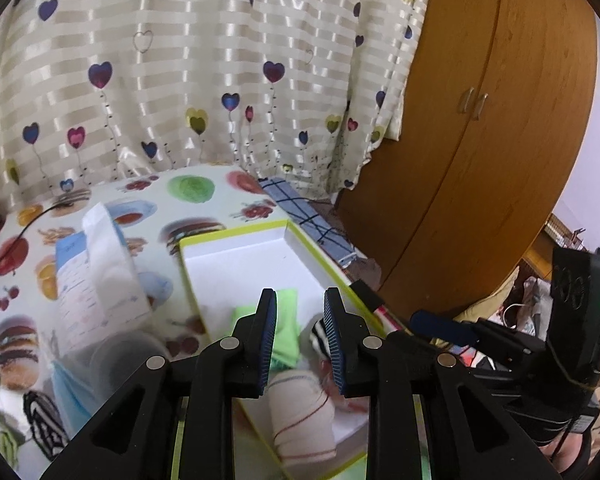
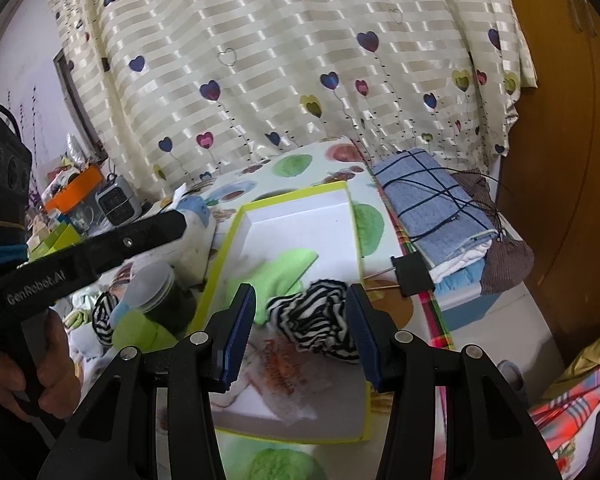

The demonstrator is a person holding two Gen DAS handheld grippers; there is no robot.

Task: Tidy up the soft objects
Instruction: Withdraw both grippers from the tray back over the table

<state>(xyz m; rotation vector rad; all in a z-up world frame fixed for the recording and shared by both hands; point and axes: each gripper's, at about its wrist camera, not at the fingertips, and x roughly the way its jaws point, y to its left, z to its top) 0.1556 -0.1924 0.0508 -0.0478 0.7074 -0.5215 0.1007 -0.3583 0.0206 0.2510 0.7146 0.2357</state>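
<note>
Hovering over the near end of the yellow-rimmed box (image 1: pixel 236 236), the left gripper (image 1: pixel 300 336) has its jaws a little apart with nothing pinched; the green cloth (image 1: pixel 286 320) and a cream sock with thin stripes (image 1: pixel 304 412) lie below in the tray, clear of the pads. The right gripper (image 2: pixel 300 328) stands about half open around the zebra-striped cloth (image 2: pixel 320 320), which bunches between its fingers inside the box (image 2: pixel 352 232), though whether the pads press on it I cannot tell, as the fabric hides the contact. If those jaws do not truly bite, the zebra piece may sag over the low rim or drag the green cloth (image 2: pixel 280 276) and the crumpled printed cloth (image 2: pixel 276 376) beside it out of place. The box is light card, so a sideways tug could slide it toward the binder clip (image 2: pixel 412 276) and folded blue towel (image 2: pixel 432 208). More soft items wait on the tablecloth (image 2: pixel 292 168) left of the box, near a lidded jar (image 2: pixel 156 284) that a careless swing might topple.
</note>
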